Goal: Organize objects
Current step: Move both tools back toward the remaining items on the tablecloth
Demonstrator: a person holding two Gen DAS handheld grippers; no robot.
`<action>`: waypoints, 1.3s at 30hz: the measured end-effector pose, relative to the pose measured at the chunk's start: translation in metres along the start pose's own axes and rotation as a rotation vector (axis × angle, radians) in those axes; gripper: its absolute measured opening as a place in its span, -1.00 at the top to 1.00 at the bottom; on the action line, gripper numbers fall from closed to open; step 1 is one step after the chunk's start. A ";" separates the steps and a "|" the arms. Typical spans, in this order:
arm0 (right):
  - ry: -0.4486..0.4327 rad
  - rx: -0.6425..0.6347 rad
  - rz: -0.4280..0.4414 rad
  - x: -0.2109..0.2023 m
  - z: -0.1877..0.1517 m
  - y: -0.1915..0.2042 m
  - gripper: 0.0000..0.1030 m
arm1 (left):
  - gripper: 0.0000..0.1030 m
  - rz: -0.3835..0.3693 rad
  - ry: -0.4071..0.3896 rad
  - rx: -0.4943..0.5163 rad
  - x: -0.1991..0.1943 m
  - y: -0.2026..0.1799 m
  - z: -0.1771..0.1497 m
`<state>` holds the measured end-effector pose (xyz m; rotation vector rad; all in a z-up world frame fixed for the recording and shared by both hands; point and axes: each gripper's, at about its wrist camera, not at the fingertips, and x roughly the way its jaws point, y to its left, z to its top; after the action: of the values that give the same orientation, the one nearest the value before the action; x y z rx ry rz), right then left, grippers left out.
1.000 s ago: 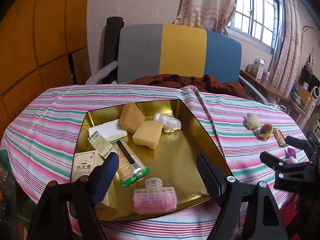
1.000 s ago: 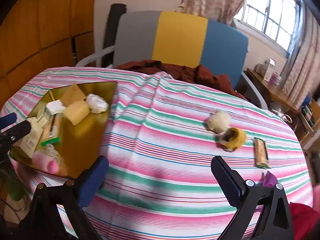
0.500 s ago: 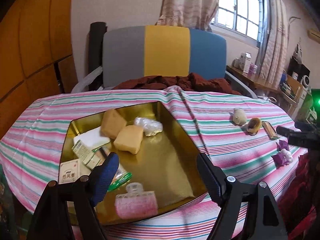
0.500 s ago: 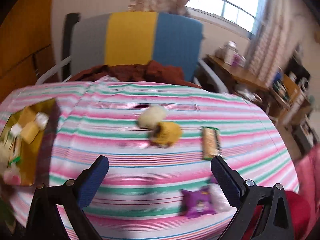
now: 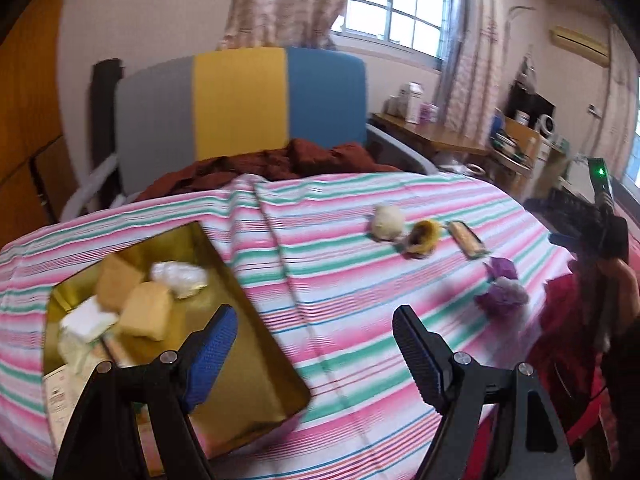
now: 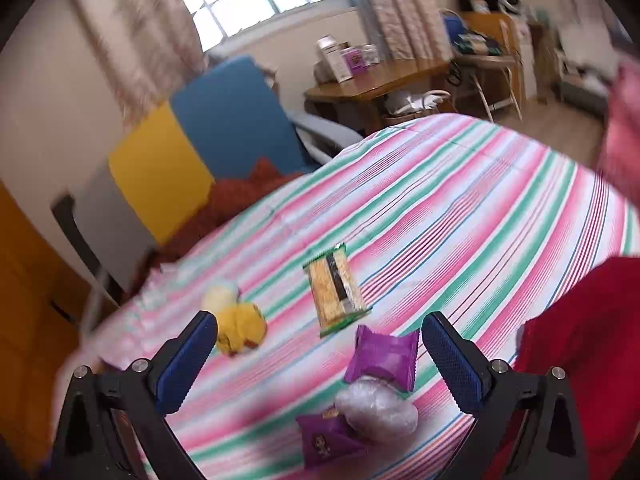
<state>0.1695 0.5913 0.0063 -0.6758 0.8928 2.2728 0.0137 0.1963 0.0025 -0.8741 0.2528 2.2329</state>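
Left gripper (image 5: 314, 344) with fingers spread wide and empty, above the near edge of the gold tray (image 5: 256, 364) on the striped tablecloth (image 5: 360, 280). The tray holds two tan sponge blocks (image 5: 146, 316), a clear wrapped item (image 5: 180, 278) and white packets (image 5: 86, 320); its near contents are blurred. Right gripper (image 6: 320, 354), fingers likewise wide apart and holding nothing, over loose items well to the right of the tray: a purple wrapper (image 6: 384, 354), a clear wrapped ball (image 6: 376, 406) touching it, a green-edged snack bar (image 6: 334, 290), a yellow plush item (image 6: 240, 326) and a cream ball (image 6: 218, 296) beside it.
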 end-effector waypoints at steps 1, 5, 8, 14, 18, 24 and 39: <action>-0.009 0.034 0.022 -0.002 0.002 -0.008 -0.99 | -0.58 -0.008 0.010 0.007 0.003 -0.005 0.000; -0.002 0.095 0.060 -0.003 0.004 -0.027 -0.99 | -0.58 -0.089 0.056 0.054 0.026 -0.031 0.004; 0.049 0.164 0.088 0.007 0.003 -0.042 -0.99 | -0.55 -0.135 0.096 0.098 0.045 -0.054 0.004; 0.073 0.209 0.139 0.016 0.000 -0.051 -1.00 | -0.55 -0.259 0.157 0.190 0.083 -0.103 0.003; 0.078 0.215 0.155 0.017 0.000 -0.053 -1.00 | -0.54 -0.351 0.194 0.244 0.103 -0.136 0.000; 0.098 0.218 0.174 0.022 -0.001 -0.053 -1.00 | -0.54 -0.481 0.310 0.181 0.138 -0.170 0.003; 0.094 0.232 0.212 0.023 -0.001 -0.057 -1.00 | -0.33 -0.447 0.463 0.062 0.193 -0.217 0.005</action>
<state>0.1928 0.6321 -0.0329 -0.6125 1.3045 2.2845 0.0598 0.4627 -0.1047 -1.2688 0.3028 1.5883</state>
